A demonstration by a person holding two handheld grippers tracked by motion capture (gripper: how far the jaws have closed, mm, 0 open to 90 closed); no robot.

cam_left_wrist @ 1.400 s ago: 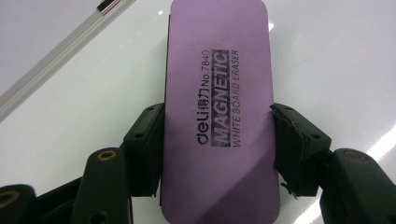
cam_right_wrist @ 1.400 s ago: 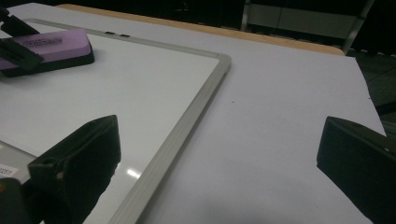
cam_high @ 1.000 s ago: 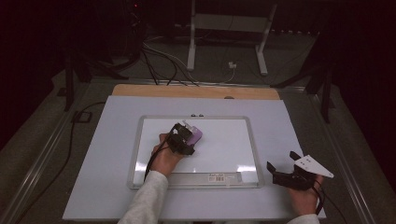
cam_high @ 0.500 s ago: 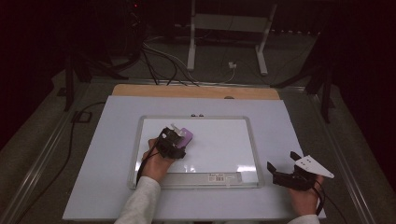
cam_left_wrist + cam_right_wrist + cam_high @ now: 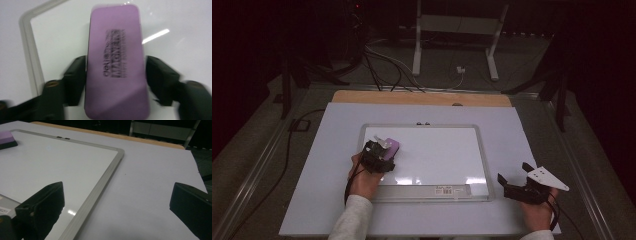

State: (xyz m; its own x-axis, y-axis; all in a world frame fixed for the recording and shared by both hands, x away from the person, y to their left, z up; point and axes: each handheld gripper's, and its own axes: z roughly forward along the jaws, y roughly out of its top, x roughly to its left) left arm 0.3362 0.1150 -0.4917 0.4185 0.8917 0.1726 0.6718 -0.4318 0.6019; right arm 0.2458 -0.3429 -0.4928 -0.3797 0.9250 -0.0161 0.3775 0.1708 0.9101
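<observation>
Two grippers are in play, but only your left gripper (image 5: 381,152) is working: its jaws are closed against the long sides of the purple eraser (image 5: 116,62), which lies flat on the whiteboard (image 5: 437,155) near the upper left corner of its frame. The blur in the left gripper view suggests a wiping stroke is under way, so the step in hand looks like cleaning the board. No marks are plain on the surface, so how much is left to wipe is hard to tell. Next, keep the eraser pressed flat and sweep it toward the uncovered area on your right, stopping short of the frame. Your right gripper (image 5: 516,180) rests on the counter (image 5: 522,130) just beside the board's lower right corner, jaws spread wide and holding nothing.
</observation>
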